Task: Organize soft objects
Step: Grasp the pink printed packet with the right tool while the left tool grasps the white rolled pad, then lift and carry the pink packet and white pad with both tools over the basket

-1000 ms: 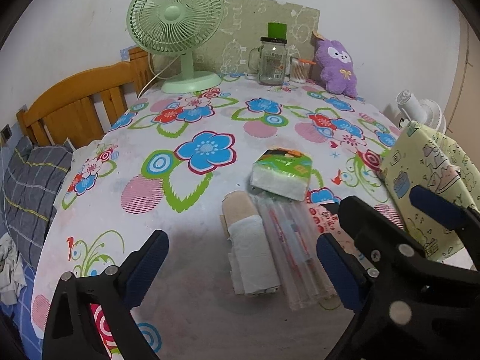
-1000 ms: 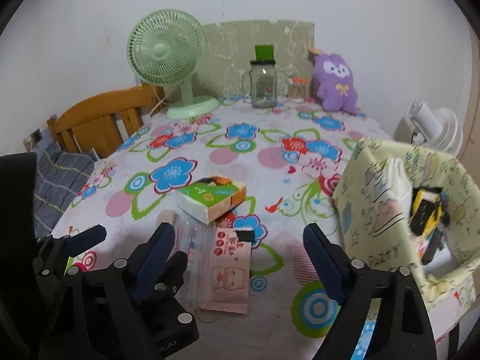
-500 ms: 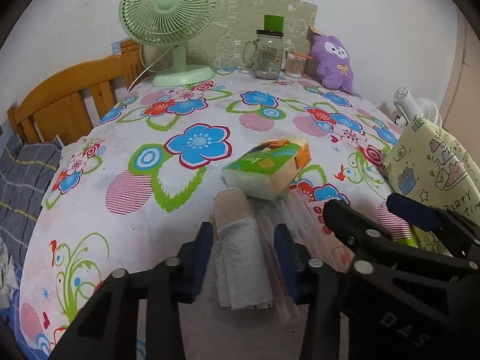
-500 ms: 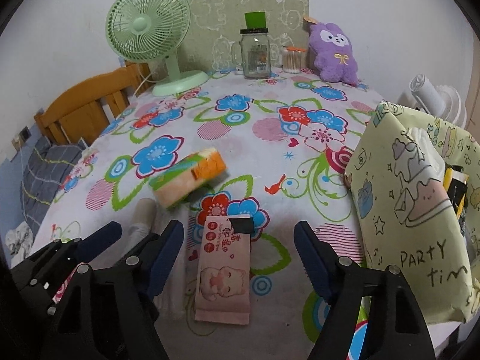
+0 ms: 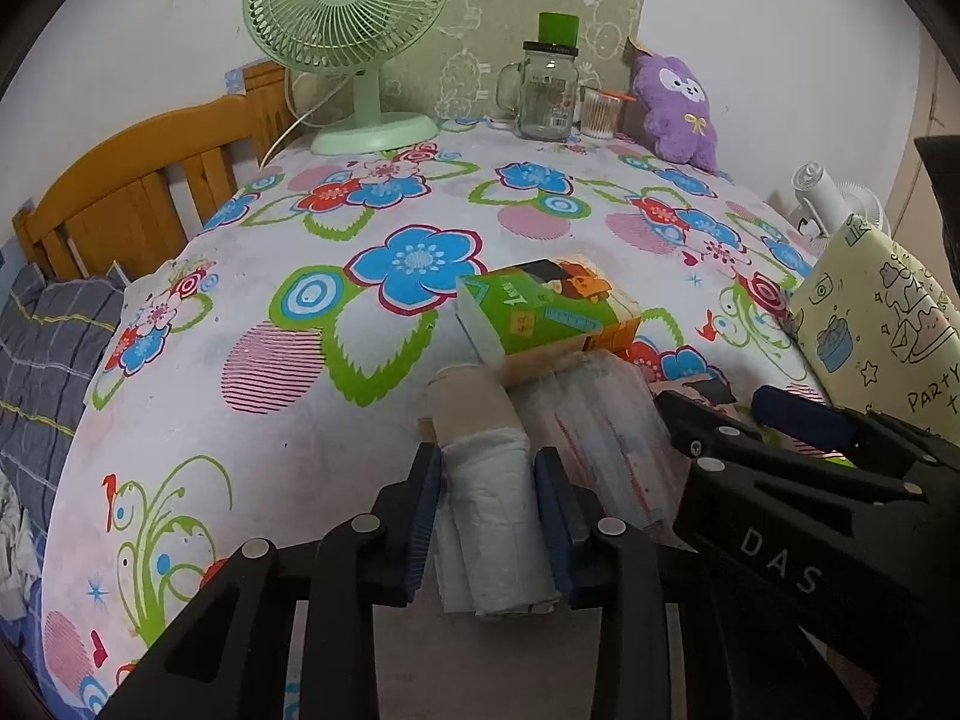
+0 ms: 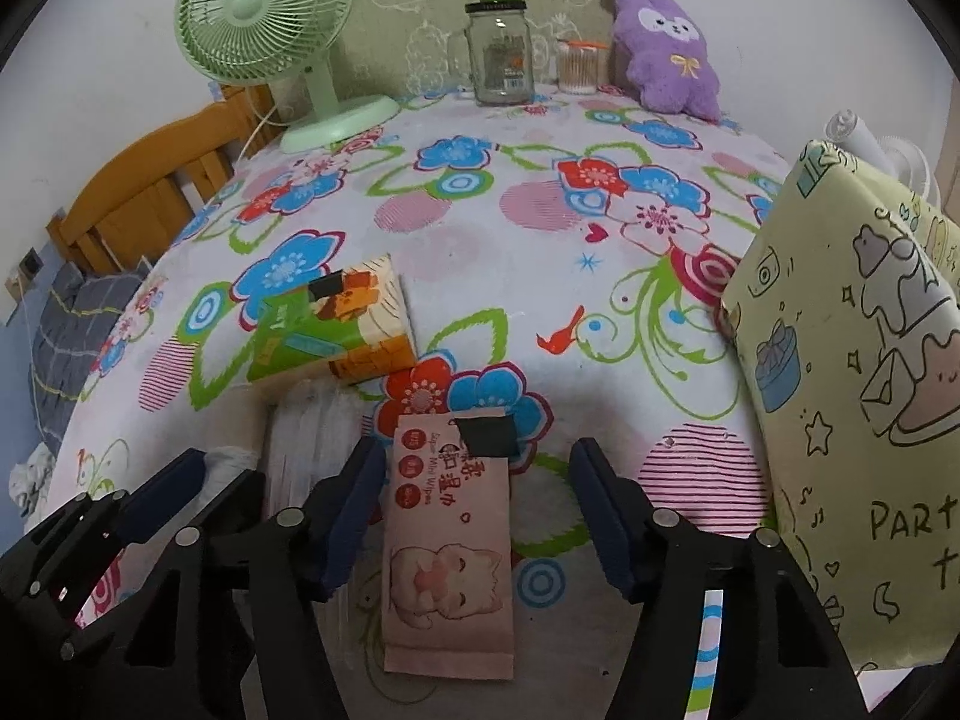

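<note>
My left gripper point(image 5: 489, 507) is shut on a roll of white plastic bags point(image 5: 498, 516) with a cardboard core, lying on the floral tablecloth. Beside it lies a clear plastic packet point(image 5: 606, 420), and behind it a green and orange tissue pack point(image 5: 552, 312). My right gripper point(image 6: 480, 510) is open and straddles a pink wet-wipes pack point(image 6: 450, 540) without touching it. The tissue pack point(image 6: 342, 324) lies further back left in the right wrist view. A pale yellow "party" bag point(image 6: 852, 384) stands at the right, also in the left wrist view point(image 5: 882, 324).
At the table's far edge stand a green fan point(image 5: 354, 42), a glass jar mug point(image 5: 546, 96), a small cotton-swab jar point(image 5: 600, 114) and a purple plush toy point(image 5: 678, 108). A wooden bed frame point(image 5: 138, 192) and grey bedding point(image 5: 42, 360) lie to the left.
My left gripper moved forward and closed from wide open onto the roll of bags. My right gripper came forward over the wet-wipes pack and stayed open.
</note>
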A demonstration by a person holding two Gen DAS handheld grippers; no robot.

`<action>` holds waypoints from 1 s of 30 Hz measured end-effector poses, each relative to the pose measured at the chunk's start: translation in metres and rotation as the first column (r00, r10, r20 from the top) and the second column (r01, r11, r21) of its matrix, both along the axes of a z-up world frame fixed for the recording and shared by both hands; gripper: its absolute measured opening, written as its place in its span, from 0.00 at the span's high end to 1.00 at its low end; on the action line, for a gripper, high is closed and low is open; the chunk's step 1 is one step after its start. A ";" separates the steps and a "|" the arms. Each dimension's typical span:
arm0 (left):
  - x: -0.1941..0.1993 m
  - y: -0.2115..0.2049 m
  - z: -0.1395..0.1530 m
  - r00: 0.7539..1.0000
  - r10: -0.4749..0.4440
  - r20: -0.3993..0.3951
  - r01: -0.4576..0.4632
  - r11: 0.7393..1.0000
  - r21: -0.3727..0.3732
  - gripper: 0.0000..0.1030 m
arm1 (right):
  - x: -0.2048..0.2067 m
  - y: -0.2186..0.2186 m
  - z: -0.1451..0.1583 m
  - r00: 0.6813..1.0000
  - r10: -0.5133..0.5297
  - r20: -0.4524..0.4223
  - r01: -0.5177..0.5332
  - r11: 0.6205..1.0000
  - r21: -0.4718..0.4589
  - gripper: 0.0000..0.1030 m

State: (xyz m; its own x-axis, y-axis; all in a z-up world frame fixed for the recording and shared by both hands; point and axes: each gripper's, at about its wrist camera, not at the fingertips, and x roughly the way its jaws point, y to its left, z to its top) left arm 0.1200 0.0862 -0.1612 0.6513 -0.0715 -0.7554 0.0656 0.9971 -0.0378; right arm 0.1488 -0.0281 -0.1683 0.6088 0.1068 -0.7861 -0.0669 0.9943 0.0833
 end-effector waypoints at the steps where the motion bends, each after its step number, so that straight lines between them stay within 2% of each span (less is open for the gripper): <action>1: 0.000 0.000 0.000 1.000 0.000 0.002 0.000 1.000 0.001 0.68 | 0.000 0.001 -0.001 1.000 0.000 -0.002 0.000 1.000 -0.007 0.36; 4: 0.001 -0.001 -0.001 1.000 -0.003 0.003 0.003 1.000 0.018 0.68 | 0.000 0.003 -0.001 1.000 -0.003 -0.001 0.003 1.000 -0.015 0.43; 6: 0.001 -0.003 -0.001 1.000 -0.007 0.008 0.006 0.999 0.033 0.68 | -0.001 0.007 -0.001 1.000 0.011 0.001 -0.011 1.000 -0.023 0.54; 9: 0.001 -0.004 0.000 1.000 -0.005 0.002 0.005 1.000 0.026 0.70 | -0.001 0.008 0.000 1.000 0.019 -0.002 -0.019 1.000 -0.017 0.57; 20: -0.008 -0.011 0.008 1.000 -0.006 0.015 0.006 1.000 0.024 0.76 | -0.008 0.001 0.007 1.000 0.025 0.006 -0.025 1.000 0.007 0.59; 30: -0.019 -0.019 0.022 0.999 0.001 0.051 -0.003 0.999 0.032 0.76 | -0.020 -0.006 0.021 0.998 0.031 0.046 -0.032 0.999 0.020 0.59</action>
